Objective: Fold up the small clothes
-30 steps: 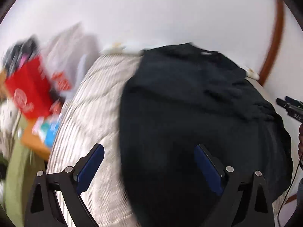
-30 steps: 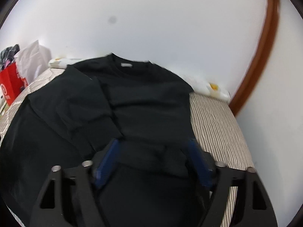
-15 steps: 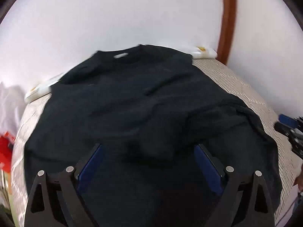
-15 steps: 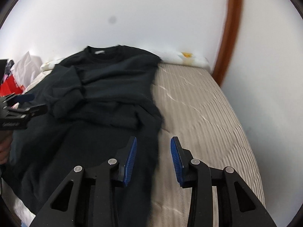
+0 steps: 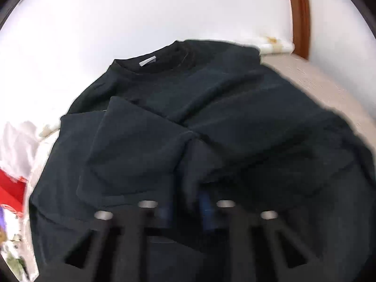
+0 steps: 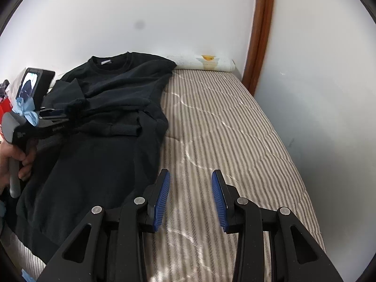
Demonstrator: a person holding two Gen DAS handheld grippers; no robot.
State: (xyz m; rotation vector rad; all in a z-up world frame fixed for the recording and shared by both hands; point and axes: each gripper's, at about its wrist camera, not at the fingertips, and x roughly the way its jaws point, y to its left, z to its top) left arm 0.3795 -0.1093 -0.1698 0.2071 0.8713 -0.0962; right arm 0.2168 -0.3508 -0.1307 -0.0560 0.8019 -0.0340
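We have the black sweatshirt (image 6: 98, 127) spread on the striped bed (image 6: 223, 129), filling the left half of the right wrist frame, collar toward the wall. Both sleeves look already folded across the chest; the body fold seems left to do. Our left gripper (image 5: 185, 209) is closing its jaws on a sleeve fold at lower centre. Our right gripper (image 6: 190, 199) hovers over bare mattress, jaws apart and empty.

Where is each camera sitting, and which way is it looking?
Left wrist: on the left gripper, looking down over the black sweatshirt; its closing fingers show, cloth between them.
Right wrist: on the right gripper, facing the striped mattress; its open fingers and the person's left hand show.
Shared: sweatshirt, mattress, wall.
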